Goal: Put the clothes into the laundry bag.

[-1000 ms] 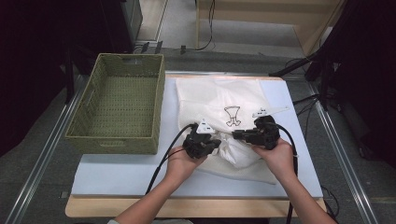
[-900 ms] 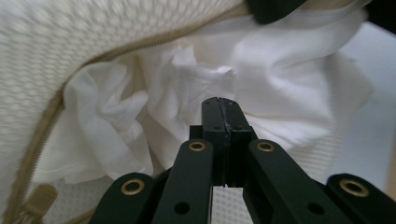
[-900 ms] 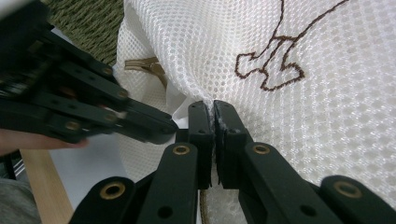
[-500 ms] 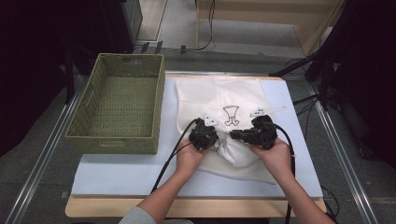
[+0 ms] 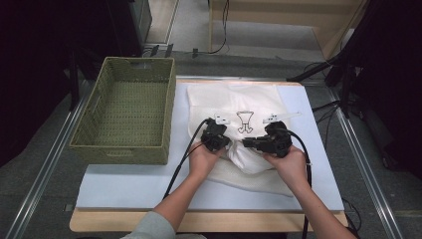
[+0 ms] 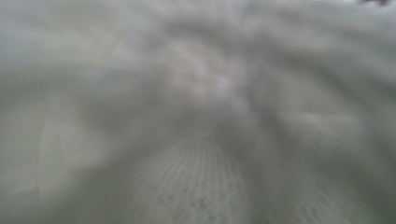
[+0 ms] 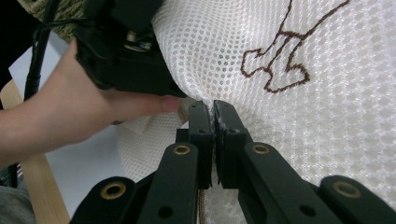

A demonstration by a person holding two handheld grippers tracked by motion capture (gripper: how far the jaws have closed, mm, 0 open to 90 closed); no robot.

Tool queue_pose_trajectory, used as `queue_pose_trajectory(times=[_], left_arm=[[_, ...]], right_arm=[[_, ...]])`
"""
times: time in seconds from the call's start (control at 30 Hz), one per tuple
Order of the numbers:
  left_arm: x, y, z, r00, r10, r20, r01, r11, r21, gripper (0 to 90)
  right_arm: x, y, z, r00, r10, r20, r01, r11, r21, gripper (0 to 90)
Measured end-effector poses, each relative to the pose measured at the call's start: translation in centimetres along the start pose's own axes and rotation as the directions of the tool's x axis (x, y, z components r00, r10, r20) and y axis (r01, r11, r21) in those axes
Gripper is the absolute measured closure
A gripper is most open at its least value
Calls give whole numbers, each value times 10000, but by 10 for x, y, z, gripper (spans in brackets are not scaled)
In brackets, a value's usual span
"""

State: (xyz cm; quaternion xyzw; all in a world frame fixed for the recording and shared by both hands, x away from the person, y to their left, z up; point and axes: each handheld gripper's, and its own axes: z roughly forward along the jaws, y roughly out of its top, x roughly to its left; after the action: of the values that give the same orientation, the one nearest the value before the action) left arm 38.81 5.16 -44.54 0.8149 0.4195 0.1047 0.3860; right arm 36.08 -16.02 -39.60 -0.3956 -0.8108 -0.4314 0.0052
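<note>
A white mesh cloth (image 5: 234, 102) with a brown stitched figure (image 5: 244, 122) lies on the pale mat. Both grippers rest on its near part, close together, with the fabric bunched up between them. My right gripper (image 7: 214, 109) is shut, and its jaws pinch a fold of the mesh just below the brown figure (image 7: 280, 60). In the high view it sits at the right (image 5: 249, 143). My left gripper (image 5: 221, 142) presses into the cloth from the left. Blurred mesh (image 6: 201, 186) covers its own view and hides the jaws. Its black body (image 7: 126, 51) and the hand show beside the fold.
A green woven basket (image 5: 124, 149) stands at the left of the table, touching the mat's left part. The pale mat (image 5: 124, 184) reaches to the wooden front edge (image 5: 109, 221). Black cables trail from both grippers toward the person.
My left gripper has slid away from the person along the cloth, nearer to the brown figure. The right gripper has kept its place and its grip.
</note>
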Motion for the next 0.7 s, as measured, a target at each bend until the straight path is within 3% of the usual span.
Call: queue_pose_trajectory(times=[0.1,0.17,0.23,0.5,0.7], left_arm=[[-3,0,-14,9992,354,208,-356,9993,93,900],[-6,0,-24,9960,850,261,-853,9963,99,900],[-9,-1,-34,9946,974,363,-976,9952,31,900],[-28,-3,-58,9862,1160,1181,-1150,9933,-150,900],[-51,-17,-60,9713,1276,2009,-1281,9917,-108,900]], right_arm=[[-2,0,-1,10000,1,-31,-1,10000,-30,880],[-1,-1,-3,10000,-29,-12,29,10000,-50,879],[-1,-1,-4,10000,-11,6,11,10000,-70,879],[-1,-2,-7,10000,-13,0,13,9999,-116,879],[-1,-3,-12,10000,3,-23,-3,9999,-167,878]])
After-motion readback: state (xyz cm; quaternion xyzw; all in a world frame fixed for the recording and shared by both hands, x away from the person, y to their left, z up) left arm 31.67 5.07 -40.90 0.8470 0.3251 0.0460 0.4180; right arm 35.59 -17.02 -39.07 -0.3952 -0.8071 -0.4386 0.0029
